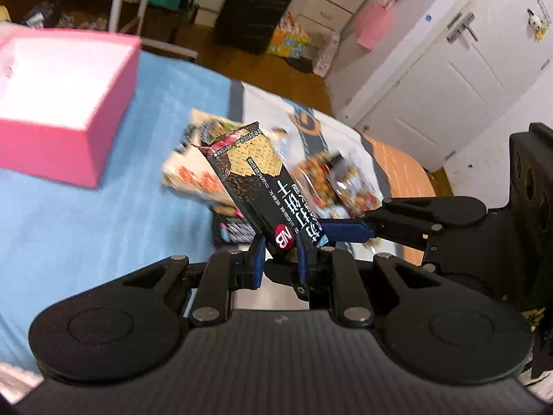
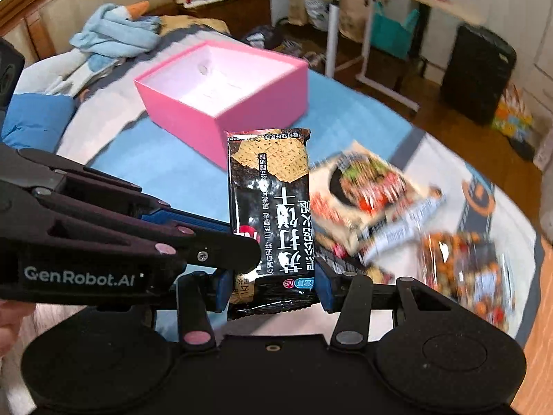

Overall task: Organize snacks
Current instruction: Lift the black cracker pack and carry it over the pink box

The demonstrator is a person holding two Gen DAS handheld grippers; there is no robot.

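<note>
A black soda-cracker packet (image 1: 257,180) (image 2: 273,214) is held up above the blue bedspread. My left gripper (image 1: 278,259) is shut on its lower end. My right gripper (image 2: 273,288) has its blue pads at both sides of the same packet's bottom edge and is shut on it. The left gripper also shows in the right wrist view (image 2: 242,242), coming in from the left. An open, empty pink box (image 1: 65,103) (image 2: 228,93) stands on the bed beyond the packet. Other snack packets (image 2: 366,193) lie in a blurred heap to the right.
A nut-mix bag (image 2: 463,276) lies at the right near the bed's edge. A plush toy and blue clothes (image 2: 114,31) lie at the bed's head. A black suitcase (image 1: 254,10) and a white door (image 1: 459,79) stand past the bed.
</note>
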